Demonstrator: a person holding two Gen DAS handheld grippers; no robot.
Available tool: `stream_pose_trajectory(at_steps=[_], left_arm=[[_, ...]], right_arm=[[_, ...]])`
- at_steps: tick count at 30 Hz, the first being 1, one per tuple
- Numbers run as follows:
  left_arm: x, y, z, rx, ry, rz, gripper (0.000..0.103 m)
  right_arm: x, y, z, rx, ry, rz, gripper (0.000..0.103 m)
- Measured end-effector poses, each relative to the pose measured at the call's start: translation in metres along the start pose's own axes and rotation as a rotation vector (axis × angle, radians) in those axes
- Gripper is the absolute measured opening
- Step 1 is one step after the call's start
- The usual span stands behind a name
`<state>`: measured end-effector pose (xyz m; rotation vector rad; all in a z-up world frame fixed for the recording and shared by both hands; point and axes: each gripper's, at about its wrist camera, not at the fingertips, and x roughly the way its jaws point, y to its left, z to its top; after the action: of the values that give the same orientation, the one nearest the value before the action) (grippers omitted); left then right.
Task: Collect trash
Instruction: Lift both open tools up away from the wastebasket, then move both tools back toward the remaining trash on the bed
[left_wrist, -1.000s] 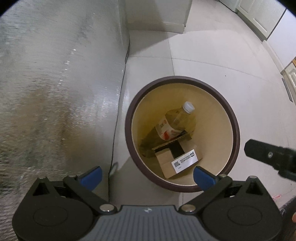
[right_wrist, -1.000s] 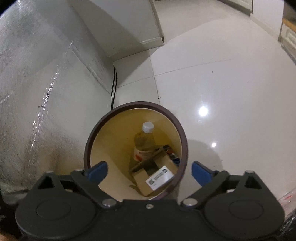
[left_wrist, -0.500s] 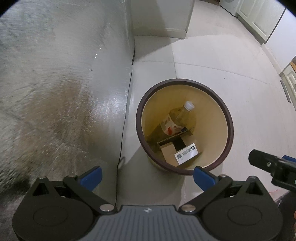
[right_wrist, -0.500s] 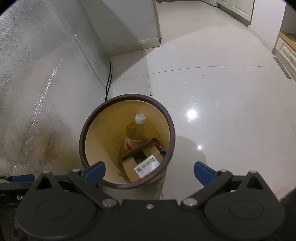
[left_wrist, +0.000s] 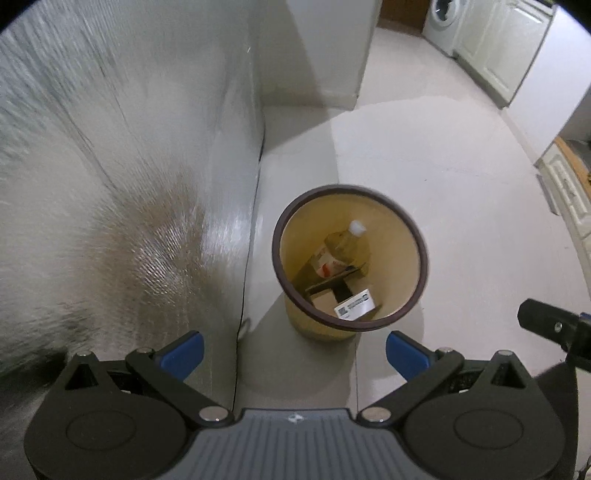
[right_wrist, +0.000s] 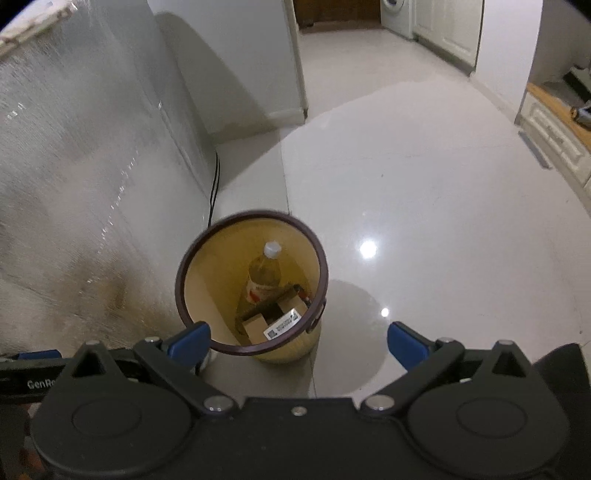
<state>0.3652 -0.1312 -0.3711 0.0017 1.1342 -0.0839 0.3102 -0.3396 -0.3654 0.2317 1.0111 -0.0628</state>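
Note:
A round bin (left_wrist: 391, 221) with a dark brown rim and yellow inside stands on the floor beside a silvery panel. In it lie a plastic bottle (left_wrist: 341, 247) with a white cap and a cardboard box (left_wrist: 343, 302) with a white label. My left gripper (left_wrist: 293, 349) hangs open above and short of the bin, nothing between its blue fingertips. From the right wrist the same bin (right_wrist: 221, 269), bottle (right_wrist: 264, 277) and box (right_wrist: 275, 323) show. My right gripper (right_wrist: 299, 338) is open and empty too, over the bin's near edge.
A tall silvery foil-covered panel (left_wrist: 110, 184) fills the left side, with a black cable (right_wrist: 213, 184) running down its foot. A white cabinet block (left_wrist: 325, 55) stands behind. Glossy pale tiles (right_wrist: 424, 221) spread to the right; white cupboards and a washing machine (left_wrist: 443, 22) lie far back.
Both grippers have risen and pulled back from the bin, which now looks smaller and farther below. The trash inside has not moved. Both stay open.

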Motion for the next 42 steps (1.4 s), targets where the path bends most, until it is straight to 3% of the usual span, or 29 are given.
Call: stream_pose_trajectory(at_steps=[25, 34, 42], left_arm=[[-0.25, -0.037, -0.015, 0.097, -0.404, -0.181, 0.103], [-0.33, -0.027, -0.026, 0.107, -0.526, -0.191, 0.103], [-0.381, 0.005, -0.033, 0.081, -0.606, -0.166, 0.103]], right_arm=[[-0.235, -0.002, -0.015, 0.013, -0.34, -0.025, 0.103], [-0.315, 0.003, -0.012, 0.031, -0.478, -0.025, 0.103], [-0.354, 0.029, -0.009, 0.015, -0.56, 0.012, 0.103]])
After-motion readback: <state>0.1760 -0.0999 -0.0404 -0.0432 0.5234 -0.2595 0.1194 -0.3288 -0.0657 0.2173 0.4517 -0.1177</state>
